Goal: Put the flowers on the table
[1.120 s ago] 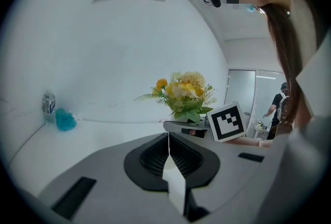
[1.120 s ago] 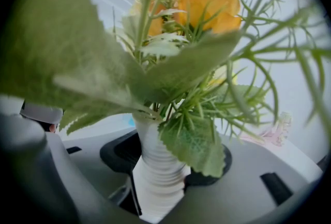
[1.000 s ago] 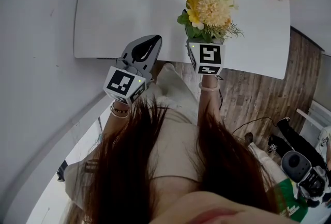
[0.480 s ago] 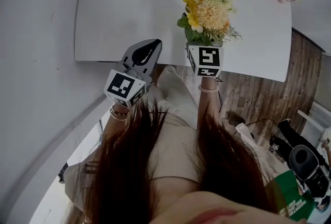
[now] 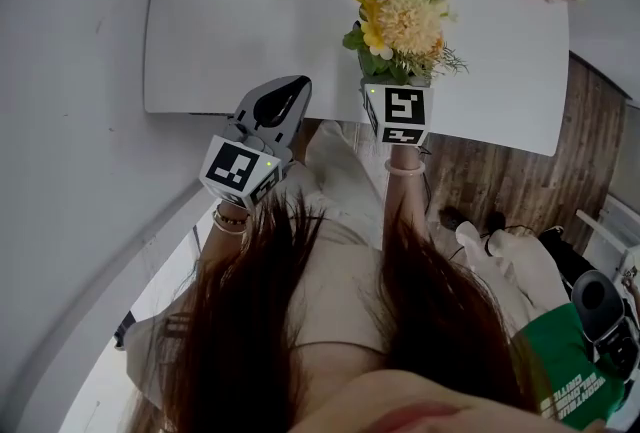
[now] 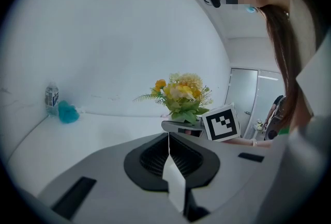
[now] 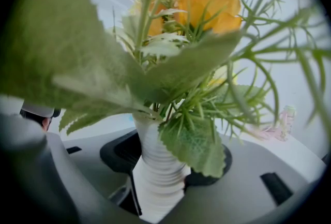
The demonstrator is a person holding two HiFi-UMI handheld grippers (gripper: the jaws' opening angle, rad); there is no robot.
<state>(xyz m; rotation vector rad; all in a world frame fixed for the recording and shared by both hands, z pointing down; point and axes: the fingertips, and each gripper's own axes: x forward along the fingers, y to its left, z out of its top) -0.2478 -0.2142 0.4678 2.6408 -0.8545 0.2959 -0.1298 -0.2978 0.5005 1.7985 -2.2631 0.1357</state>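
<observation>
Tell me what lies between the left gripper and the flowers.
Head view: only bare table between left gripper and flowers, which the right gripper holds.

A white table (image 5: 250,31) fills the upper middle of my head view; wood-plank floor (image 5: 500,186) shows lower right of it; a pale wall (image 5: 70,151) runs down the left; a glass door (image 6: 242,94) stands right of centre in my left gripper view.

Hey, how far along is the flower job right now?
Done: the right tool grips the flowers by their white ribbed base. In hand: they're held upright at the near edge of the table. Left: set them down and release. The left tool is shut, empty.
</observation>
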